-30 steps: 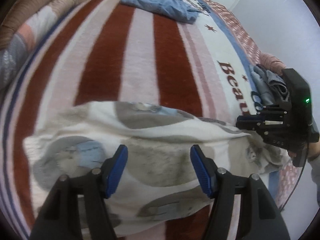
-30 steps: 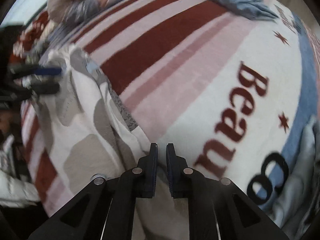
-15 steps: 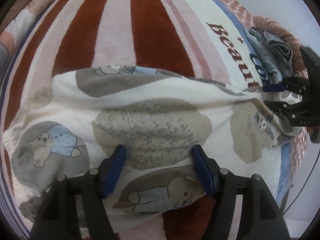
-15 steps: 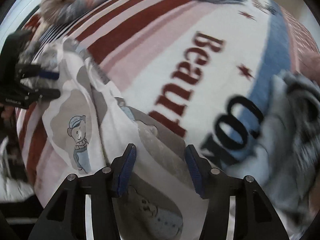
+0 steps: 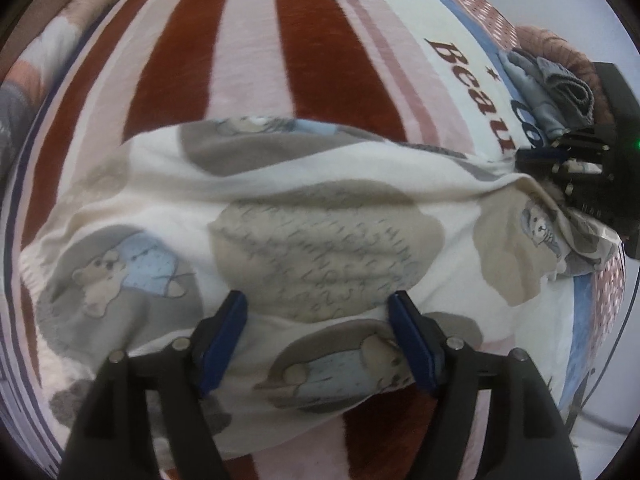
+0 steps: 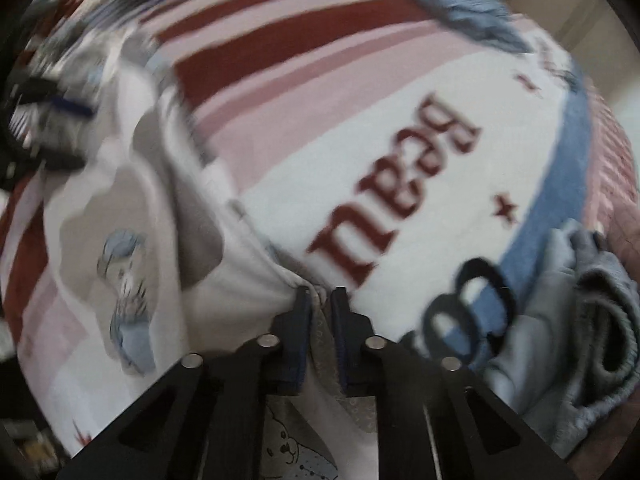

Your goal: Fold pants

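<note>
White pants (image 5: 320,220) printed with grey and beige patches and little bears lie spread across the striped bed. My left gripper (image 5: 316,320) points down over their near edge. Its jaws are opening, the blue pads (image 5: 224,332) stand wide apart, and the cloth lies under them without being pinched. My right gripper (image 6: 320,308) is shut on a bunched fold of the pants (image 6: 120,208) at their right end. In the left wrist view the right gripper (image 5: 568,160) shows at that end. The left gripper (image 6: 52,120) is a blur at the far left of the right wrist view.
A red, pink and white striped blanket (image 5: 256,60) with dark red lettering (image 6: 400,196) covers the bed. A blue garment (image 6: 460,4) lies at the far end. A heap of grey-blue clothes (image 6: 580,320) sits near the bed's right edge. Folded bedding (image 5: 60,20) lies at the left.
The right gripper opened, shifted over the pants' right end and closed on a fold of cloth. The left gripper came lower over the pants and its jaws spread a little wider.
</note>
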Action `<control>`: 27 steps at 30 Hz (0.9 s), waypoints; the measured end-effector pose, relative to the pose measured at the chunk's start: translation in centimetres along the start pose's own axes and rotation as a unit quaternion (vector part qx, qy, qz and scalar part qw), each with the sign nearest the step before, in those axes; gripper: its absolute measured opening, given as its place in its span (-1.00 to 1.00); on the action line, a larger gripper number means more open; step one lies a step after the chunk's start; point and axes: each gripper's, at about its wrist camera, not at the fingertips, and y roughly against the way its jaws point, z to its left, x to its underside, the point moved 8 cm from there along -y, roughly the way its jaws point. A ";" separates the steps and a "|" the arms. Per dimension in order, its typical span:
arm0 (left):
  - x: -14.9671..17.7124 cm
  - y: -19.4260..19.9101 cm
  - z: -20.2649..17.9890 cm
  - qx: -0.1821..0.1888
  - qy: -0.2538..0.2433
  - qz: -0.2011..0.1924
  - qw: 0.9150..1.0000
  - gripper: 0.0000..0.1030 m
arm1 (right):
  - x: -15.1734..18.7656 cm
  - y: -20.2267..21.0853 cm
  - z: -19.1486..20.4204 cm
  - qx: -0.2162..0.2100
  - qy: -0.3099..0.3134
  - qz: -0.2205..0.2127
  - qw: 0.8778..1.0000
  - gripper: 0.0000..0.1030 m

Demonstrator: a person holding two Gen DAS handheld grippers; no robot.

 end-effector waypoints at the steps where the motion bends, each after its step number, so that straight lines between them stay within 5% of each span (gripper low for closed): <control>1: 0.2 0.2 0.5 -0.003 0.005 0.000 1.000 0.36 | -0.4 0.5 -1.2 0.033 -0.015 -0.018 0.999 -1.00; 2: 0.5 0.3 1.1 -0.006 0.011 -0.001 1.000 0.37 | -0.5 0.5 -2.3 0.051 -0.024 -0.021 0.998 -1.00; 4: 0.8 0.5 1.7 -0.006 0.019 -0.001 1.000 0.37 | 0.1 -0.8 -3.5 0.022 -0.055 0.011 0.998 -1.00; 8: 1.0 2.3 4.4 -0.024 0.052 -0.021 0.998 0.42 | -0.3 1.8 -2.8 -0.001 -0.051 -0.015 0.999 -0.93; 10: 1.3 3.3 6.5 -0.016 0.097 -0.028 0.995 0.54 | -0.2 3.2 -2.0 -0.031 -0.082 -0.024 0.996 -0.18; 11: 1.7 4.1 7.9 -0.003 0.127 -0.035 0.991 0.55 | -0.2 3.7 -1.6 -0.045 -0.093 -0.029 0.994 -0.03; 18: 5.5 7.0 13.0 0.018 0.232 -0.063 0.970 0.68 | -0.4 6.5 4.0 -0.124 -0.159 -0.067 0.977 0.14; 21: 8.1 7.1 15.3 -0.004 0.284 -0.067 0.956 0.68 | -0.7 6.7 6.1 -0.133 -0.181 -0.077 0.971 0.15; 27: 12.2 5.3 15.2 0.129 0.358 -0.073 0.922 0.68 | -1.2 6.7 8.8 -0.145 -0.216 -0.086 0.962 0.15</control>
